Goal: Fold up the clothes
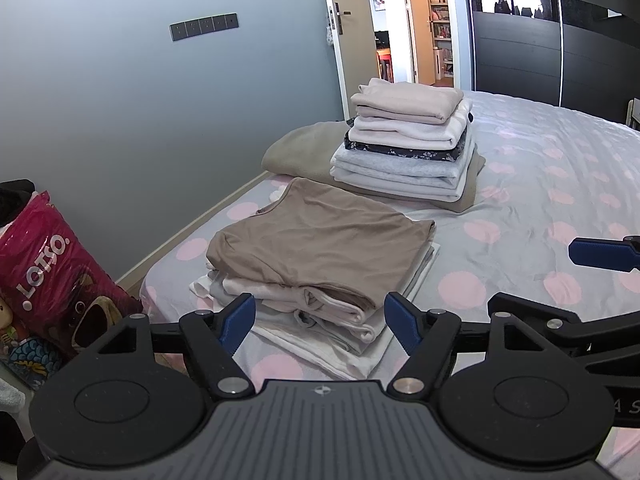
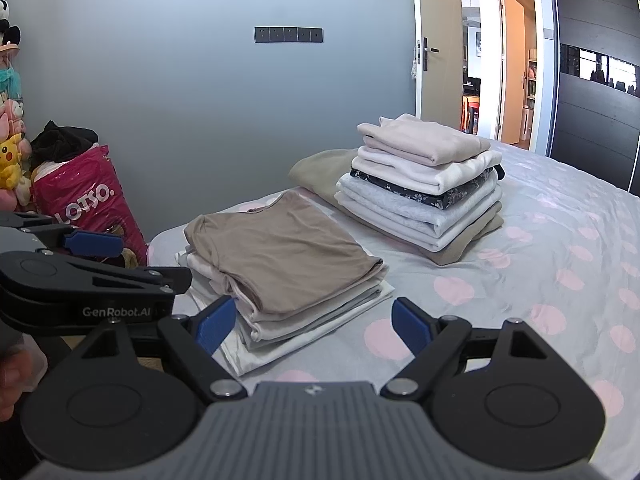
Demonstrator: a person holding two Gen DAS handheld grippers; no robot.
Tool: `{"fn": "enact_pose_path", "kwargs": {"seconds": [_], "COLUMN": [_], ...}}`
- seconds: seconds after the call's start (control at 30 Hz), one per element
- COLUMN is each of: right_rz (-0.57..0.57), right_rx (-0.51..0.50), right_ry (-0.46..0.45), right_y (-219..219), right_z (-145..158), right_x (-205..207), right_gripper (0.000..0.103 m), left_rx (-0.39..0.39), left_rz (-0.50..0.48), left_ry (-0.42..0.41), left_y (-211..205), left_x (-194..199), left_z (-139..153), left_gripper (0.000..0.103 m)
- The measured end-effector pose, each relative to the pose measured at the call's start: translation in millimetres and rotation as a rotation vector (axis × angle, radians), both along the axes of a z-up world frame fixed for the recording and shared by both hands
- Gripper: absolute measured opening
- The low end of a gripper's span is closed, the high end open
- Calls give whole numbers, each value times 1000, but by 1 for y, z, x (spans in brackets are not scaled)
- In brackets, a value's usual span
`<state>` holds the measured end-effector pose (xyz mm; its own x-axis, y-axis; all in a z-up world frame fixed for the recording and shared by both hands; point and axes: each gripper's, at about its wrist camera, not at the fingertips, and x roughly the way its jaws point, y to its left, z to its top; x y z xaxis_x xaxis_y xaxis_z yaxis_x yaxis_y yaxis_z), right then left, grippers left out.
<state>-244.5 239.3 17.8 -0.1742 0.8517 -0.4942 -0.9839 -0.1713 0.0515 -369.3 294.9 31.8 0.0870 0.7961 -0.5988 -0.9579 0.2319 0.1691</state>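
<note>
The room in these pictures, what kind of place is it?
Most likely a home bedroom: a bed with a pink-dotted sheet carries two stacks of folded clothes, plush toys stand in the corner, and a dark wardrobe is behind.

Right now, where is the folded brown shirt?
The brown shirt tops the near pile on the bed, in front of the taller stack.

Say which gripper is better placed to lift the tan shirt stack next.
Left, probably. The left gripper is open and straddles the near edge of the tan shirt stack. The right gripper, also open, sits off the stack's right corner, mostly over bare bedsheet.
</note>
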Motion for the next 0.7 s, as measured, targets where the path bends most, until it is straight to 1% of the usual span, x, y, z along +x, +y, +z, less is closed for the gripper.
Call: {"fn": "enact_pose_path", "kwargs": {"seconds": [0.7], "right_rz": [6], "right_rx": [-2], "right_ry": [2], "right_y": [1], "right_z": [-1], "right_x": [-1], "right_gripper": [87], "left_rx": [-9], "left_rz": [14], "left_ry": [7], "left_y": [-1], "left_x": [1], "left_z": [0], "left_gripper": [69]}}
